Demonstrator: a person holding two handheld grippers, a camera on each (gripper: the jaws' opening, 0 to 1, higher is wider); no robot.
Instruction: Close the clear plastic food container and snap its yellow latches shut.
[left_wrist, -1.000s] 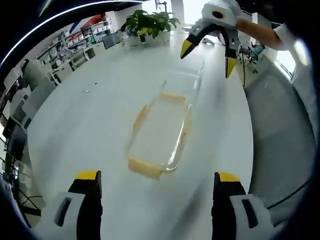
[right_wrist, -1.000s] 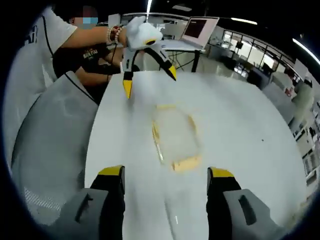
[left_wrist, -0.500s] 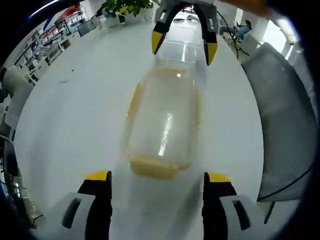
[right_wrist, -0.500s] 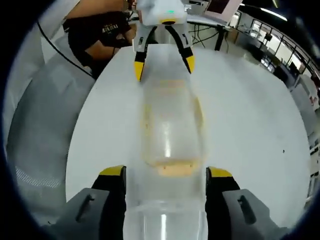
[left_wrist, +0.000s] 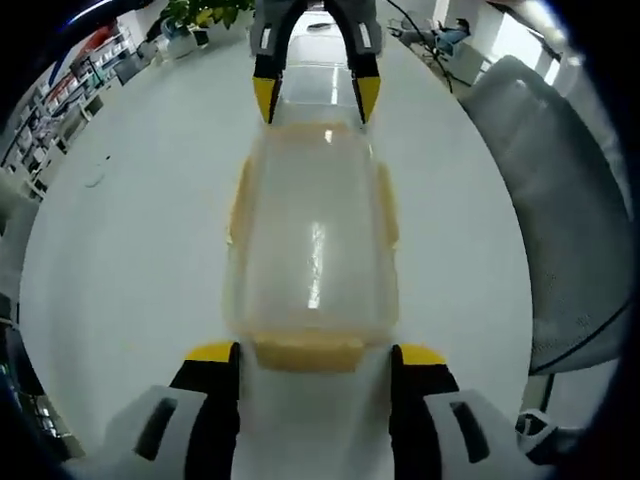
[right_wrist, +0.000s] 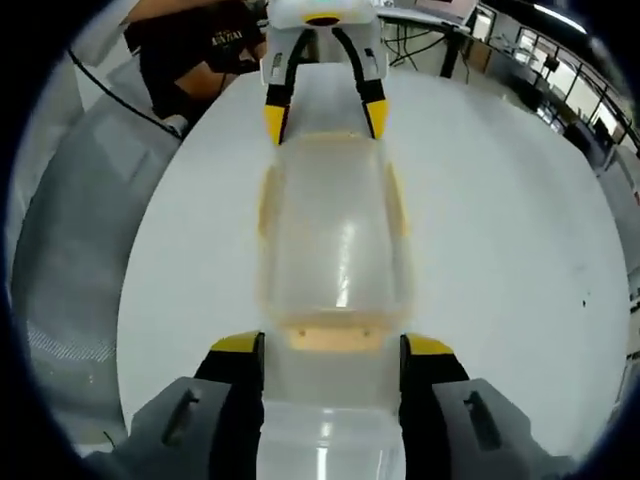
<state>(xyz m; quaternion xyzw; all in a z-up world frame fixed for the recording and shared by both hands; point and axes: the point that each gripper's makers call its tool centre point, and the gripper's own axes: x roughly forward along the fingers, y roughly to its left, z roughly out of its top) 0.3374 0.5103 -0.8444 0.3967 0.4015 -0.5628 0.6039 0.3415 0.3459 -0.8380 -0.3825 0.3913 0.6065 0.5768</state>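
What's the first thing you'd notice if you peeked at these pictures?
A clear plastic container with yellow latches lies in the middle of a big white table. The left gripper stands at one end and the right gripper at the other, both open, each with yellow tips either side of an end latch.

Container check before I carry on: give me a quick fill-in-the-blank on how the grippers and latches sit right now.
1. The clear container rests on a ____ table.
2. Its latches are coloured ____.
3. The left gripper and right gripper sit at ____ ends of the container.
4. Each gripper's jaws stand ____ with an end latch between them.

Missing words: white; yellow; opposite; open
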